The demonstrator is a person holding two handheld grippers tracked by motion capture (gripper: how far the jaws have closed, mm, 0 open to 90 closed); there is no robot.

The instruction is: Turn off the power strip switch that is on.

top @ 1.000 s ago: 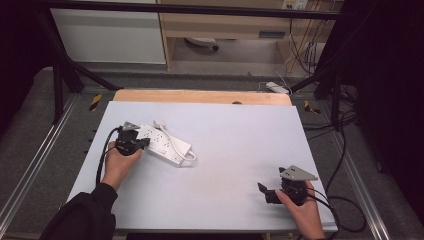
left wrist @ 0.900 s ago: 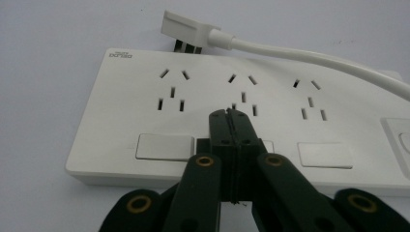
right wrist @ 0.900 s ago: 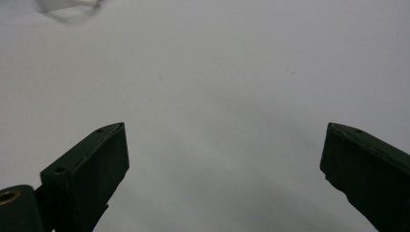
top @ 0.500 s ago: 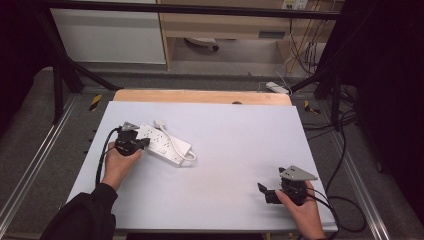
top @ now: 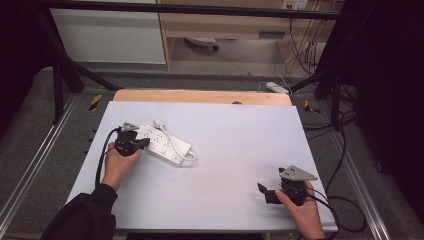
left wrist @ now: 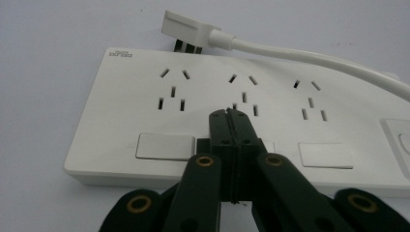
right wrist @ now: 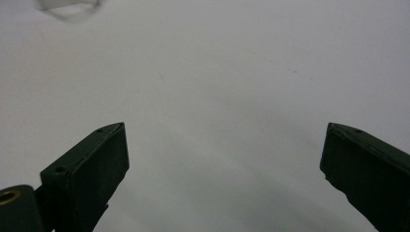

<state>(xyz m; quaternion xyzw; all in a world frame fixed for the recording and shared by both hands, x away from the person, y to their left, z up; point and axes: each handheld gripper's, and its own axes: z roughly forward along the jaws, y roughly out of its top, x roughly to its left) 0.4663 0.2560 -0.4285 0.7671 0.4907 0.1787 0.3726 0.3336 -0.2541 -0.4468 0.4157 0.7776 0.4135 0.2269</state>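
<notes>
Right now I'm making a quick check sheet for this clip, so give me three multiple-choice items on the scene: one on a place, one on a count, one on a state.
1. Where on the table does the power strip lie?
A. left part
B. right edge
C. near right corner

2. How many socket groups show on the power strip in the left gripper view?
A. one
B. three
C. five

3. How do the jaws of the right gripper stand?
A. shut on the plug
B. shut on nothing
C. wide apart

Answers:
1 A, it lies by the left gripper.
2 B, three sets of slots sit in a row.
3 C, bare table shows between them.
</notes>
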